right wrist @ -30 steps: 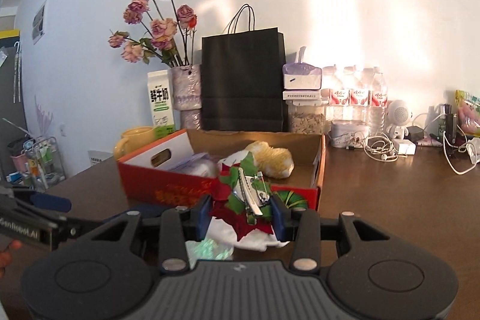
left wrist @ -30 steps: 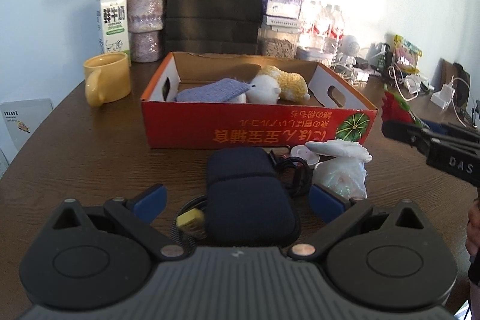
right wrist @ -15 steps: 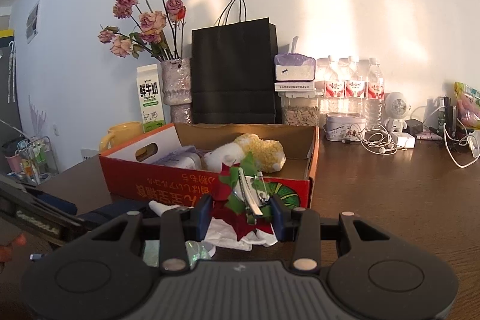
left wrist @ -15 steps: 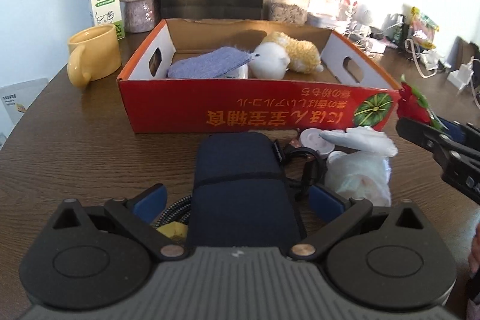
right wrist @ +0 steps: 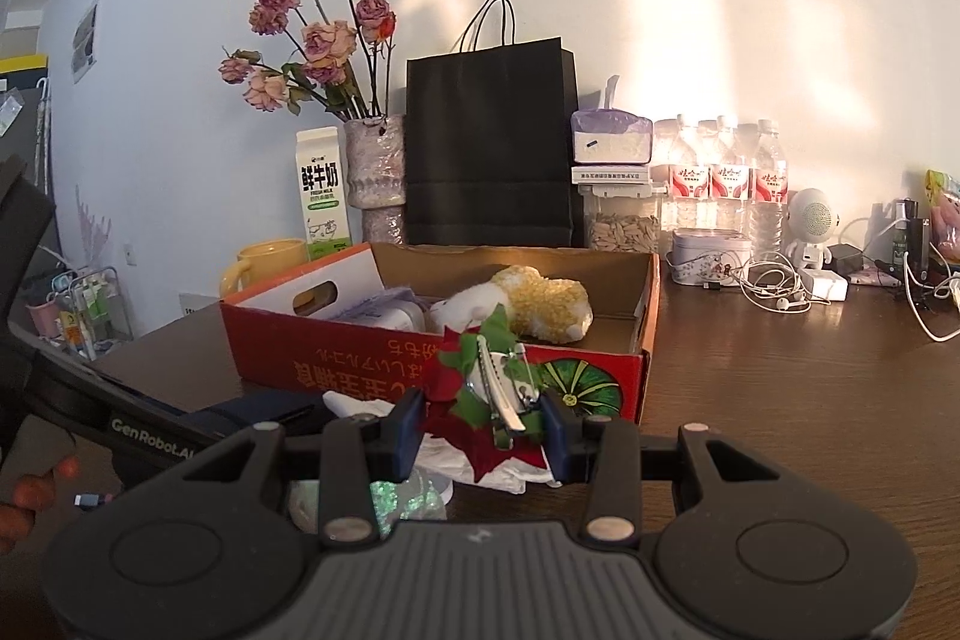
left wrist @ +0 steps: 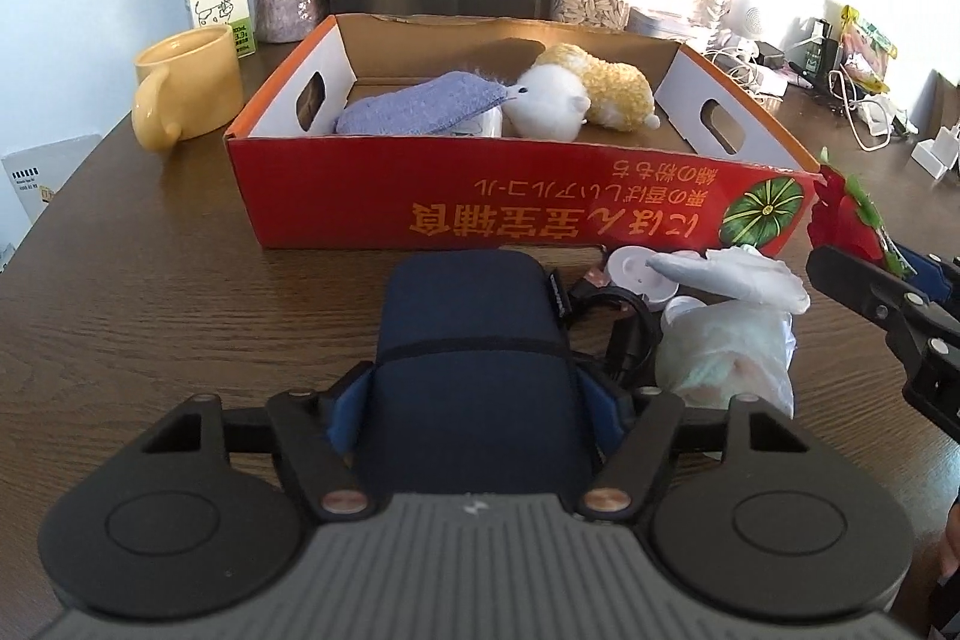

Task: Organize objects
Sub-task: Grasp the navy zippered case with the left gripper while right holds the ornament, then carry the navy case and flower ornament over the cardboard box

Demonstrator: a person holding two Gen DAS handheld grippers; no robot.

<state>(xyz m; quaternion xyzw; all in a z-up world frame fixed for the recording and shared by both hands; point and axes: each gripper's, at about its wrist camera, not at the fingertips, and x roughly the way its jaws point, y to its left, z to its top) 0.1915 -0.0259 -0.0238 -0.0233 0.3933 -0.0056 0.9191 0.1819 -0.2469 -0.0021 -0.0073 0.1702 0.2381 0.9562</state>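
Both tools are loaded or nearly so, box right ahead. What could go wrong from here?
Left tool is closing on the navy pouch; the black cable beside it may snag and drag along. Right tool holds the red flower clip by its soft petals, so it could slip out before the red box.

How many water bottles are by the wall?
3 show, side by side against the wall: left bottle, middle bottle, right bottle. More may hide behind them.
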